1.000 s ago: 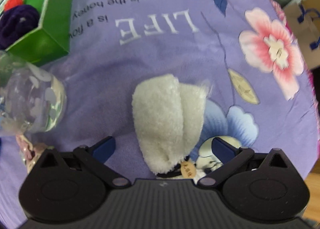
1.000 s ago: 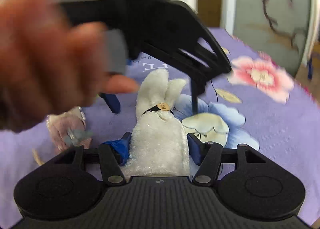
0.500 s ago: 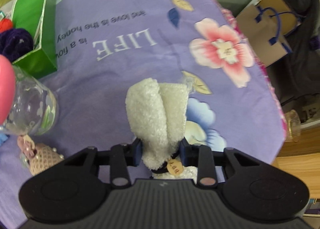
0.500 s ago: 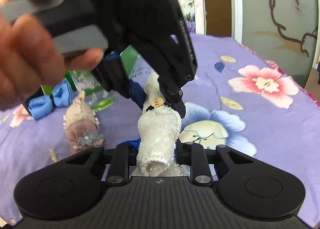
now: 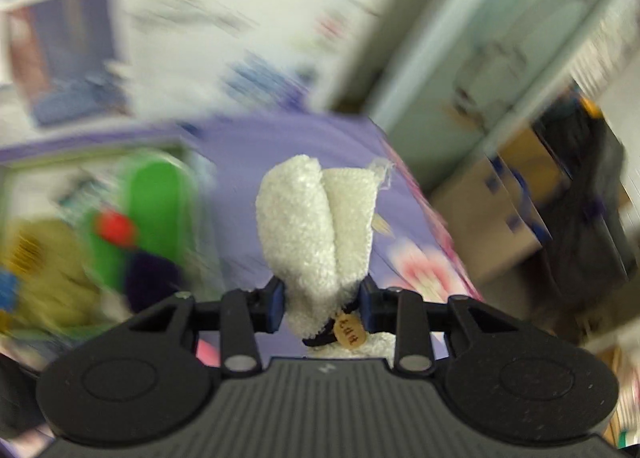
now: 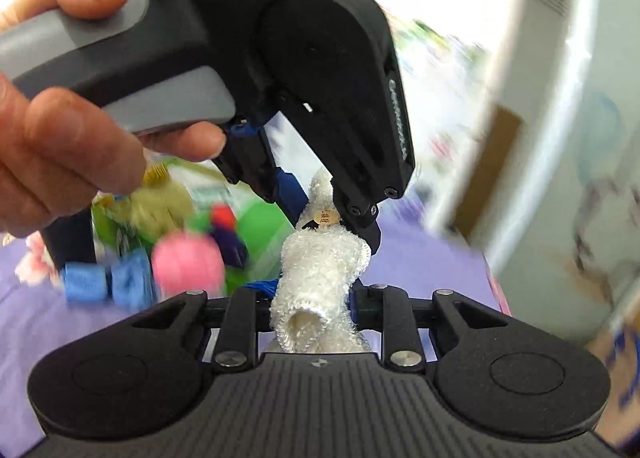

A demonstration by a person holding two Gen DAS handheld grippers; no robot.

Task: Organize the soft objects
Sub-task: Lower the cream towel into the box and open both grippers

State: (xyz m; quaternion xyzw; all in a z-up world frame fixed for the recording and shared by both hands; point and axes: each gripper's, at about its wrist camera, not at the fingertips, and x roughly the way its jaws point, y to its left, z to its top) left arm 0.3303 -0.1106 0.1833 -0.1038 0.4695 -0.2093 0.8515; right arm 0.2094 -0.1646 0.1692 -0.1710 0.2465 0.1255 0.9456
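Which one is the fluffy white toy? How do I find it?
Look above the purple flowered cloth, where both grippers meet. The fluffy white toy hangs between them, pinched at each end. Only it is white, with a black band and small tan tag.

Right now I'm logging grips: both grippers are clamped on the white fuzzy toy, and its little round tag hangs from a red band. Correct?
Not quite: the band is black, as the left wrist view shows. The rest holds: the left gripper and right gripper are both clamped on the white fuzzy toy, and its round tag hangs there.
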